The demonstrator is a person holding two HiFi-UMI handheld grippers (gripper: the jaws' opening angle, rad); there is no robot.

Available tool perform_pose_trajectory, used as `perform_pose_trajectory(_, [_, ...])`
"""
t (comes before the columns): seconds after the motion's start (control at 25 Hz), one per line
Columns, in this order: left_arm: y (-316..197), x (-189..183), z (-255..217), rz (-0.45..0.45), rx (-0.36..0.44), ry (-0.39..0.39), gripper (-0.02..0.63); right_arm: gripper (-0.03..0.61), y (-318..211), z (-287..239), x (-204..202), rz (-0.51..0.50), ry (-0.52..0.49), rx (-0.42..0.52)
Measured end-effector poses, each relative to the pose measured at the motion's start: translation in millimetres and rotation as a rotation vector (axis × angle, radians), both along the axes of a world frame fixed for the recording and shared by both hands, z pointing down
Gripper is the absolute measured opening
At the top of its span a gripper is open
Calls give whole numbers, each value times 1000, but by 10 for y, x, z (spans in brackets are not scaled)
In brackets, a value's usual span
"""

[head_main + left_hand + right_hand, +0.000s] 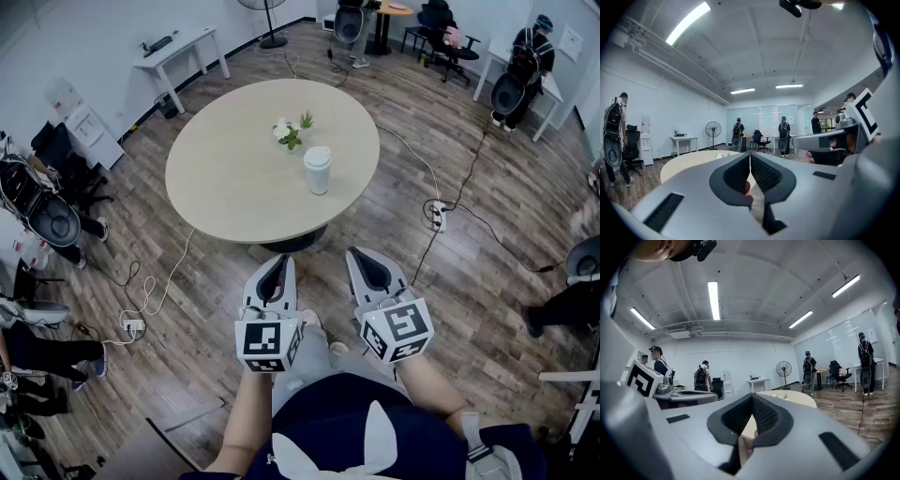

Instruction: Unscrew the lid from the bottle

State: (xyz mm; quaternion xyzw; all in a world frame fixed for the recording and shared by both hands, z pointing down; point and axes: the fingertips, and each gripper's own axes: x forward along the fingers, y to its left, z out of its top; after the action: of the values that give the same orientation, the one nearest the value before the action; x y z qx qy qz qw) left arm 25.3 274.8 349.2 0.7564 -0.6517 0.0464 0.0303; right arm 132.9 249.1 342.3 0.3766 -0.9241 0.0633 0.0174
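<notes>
Approach stage. Left gripper (281, 261) and right gripper (356, 253), lower centre, are both clenched on nothing. The white bottle (318, 172) stands upright mid-frame on the round table (225, 183), well apart from both. Best practice: open the jaws first, then steady the body and grip the lid (318, 153) squarely.
</notes>
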Motion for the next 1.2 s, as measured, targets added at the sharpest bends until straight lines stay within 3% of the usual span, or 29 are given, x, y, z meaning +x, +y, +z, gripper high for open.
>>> perform_pose_trajectory(0.48, [-475,-84,170,36,-37,-32,21,5,-425,119,-101,15,-30,-28])
perform_pose_trajectory(0.68, [-831,-170,258,54,-62,-11,23,7,-764,163,-177,16,-25,-34])
perform_pose_trajectory(0.88, [-1215,-354,296,80,-72,24,31,96,-1152,211,-288,5,-22,-62])
perform_pose_trajectory(0.92, [-1294,-374,300,92,-73,33,45,108,-1230,227,-308,0,-15,-66])
perform_pose_trajectory(1.04, [-1517,-384,348,150,-86,48,195,148,-1443,286,-364,-18,12,-86])
perform_pose_trajectory(1.2, [-1762,-480,503,180,-124,28,261,195,-1686,404,-471,-35,43,-129])
